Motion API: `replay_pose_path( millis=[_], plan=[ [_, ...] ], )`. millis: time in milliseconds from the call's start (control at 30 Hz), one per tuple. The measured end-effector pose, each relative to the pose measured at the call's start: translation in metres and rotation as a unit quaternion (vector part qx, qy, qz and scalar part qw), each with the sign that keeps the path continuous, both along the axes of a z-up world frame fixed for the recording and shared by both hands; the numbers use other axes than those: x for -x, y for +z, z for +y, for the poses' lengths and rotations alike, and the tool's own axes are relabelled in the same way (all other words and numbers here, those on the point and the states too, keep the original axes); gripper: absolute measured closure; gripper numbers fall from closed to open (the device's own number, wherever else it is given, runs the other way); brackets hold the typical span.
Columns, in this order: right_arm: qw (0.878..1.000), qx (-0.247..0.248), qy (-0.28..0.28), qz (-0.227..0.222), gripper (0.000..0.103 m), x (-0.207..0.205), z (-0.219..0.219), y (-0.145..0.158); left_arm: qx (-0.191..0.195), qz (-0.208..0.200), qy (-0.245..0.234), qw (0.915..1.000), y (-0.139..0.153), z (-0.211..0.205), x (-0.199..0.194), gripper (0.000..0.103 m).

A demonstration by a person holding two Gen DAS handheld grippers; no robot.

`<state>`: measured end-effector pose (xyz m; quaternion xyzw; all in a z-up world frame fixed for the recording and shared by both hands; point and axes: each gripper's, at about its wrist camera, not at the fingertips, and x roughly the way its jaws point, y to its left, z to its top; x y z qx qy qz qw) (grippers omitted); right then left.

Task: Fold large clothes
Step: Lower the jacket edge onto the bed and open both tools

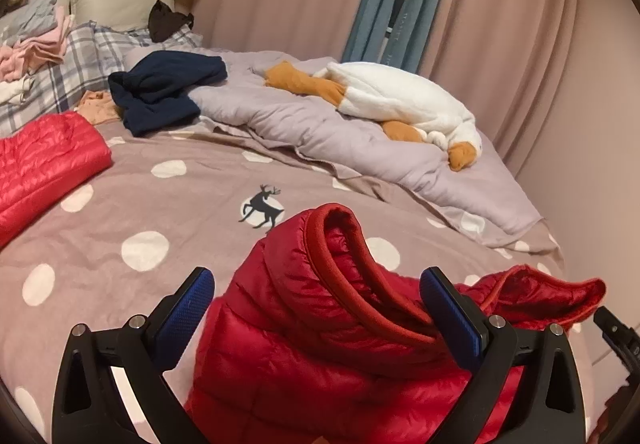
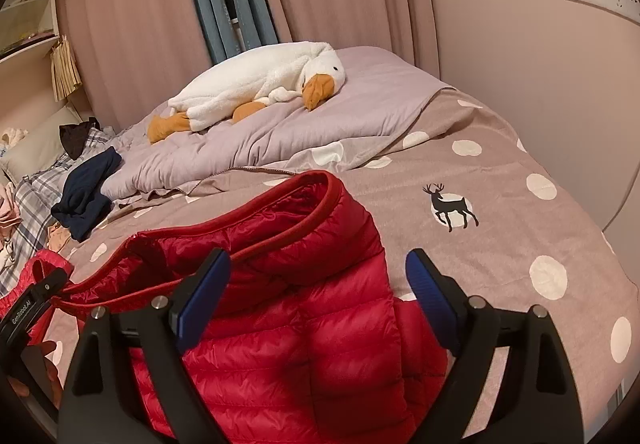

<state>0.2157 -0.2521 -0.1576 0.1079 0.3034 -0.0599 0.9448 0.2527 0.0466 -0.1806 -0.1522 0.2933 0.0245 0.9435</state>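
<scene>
A red puffer jacket [image 1: 320,344] lies bunched on the polka-dot bed cover [image 1: 132,203], its ribbed collar standing up. My left gripper [image 1: 318,280] is open, its blue pads wide apart on either side of the collar; the right-hand pad rests against the collar's edge. In the right wrist view the same jacket [image 2: 300,324] lies under and between the jaws of my right gripper [image 2: 318,260], which is open and grips nothing. The left gripper's black body [image 2: 28,308] shows at that view's left edge.
A second red puffer [image 1: 44,159] lies folded at the left. Behind it are a navy garment [image 1: 160,91], a lilac quilt [image 1: 320,127] with a white goose plush [image 1: 400,99], a plaid pillow [image 1: 72,71] and stacked clothes. Curtains and a wall close off the far side.
</scene>
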Motion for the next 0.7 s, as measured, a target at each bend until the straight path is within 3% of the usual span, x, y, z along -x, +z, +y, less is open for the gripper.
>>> replay_pose_path(
  millis=[433,700],
  plan=[
    [1.000,0.000,0.002,-0.003,0.012,0.0013,-0.0002,0.0026,0.008,-0.009,0.003,0.9999,0.0033,0.0033,0.0039,0.001],
    [1.000,-0.001,0.001,-0.003,0.012,0.0023,0.0011,0.0037,-0.008,-0.010,0.003,0.9999,0.0029,-0.0008,0.0036,0.001]
  ],
)
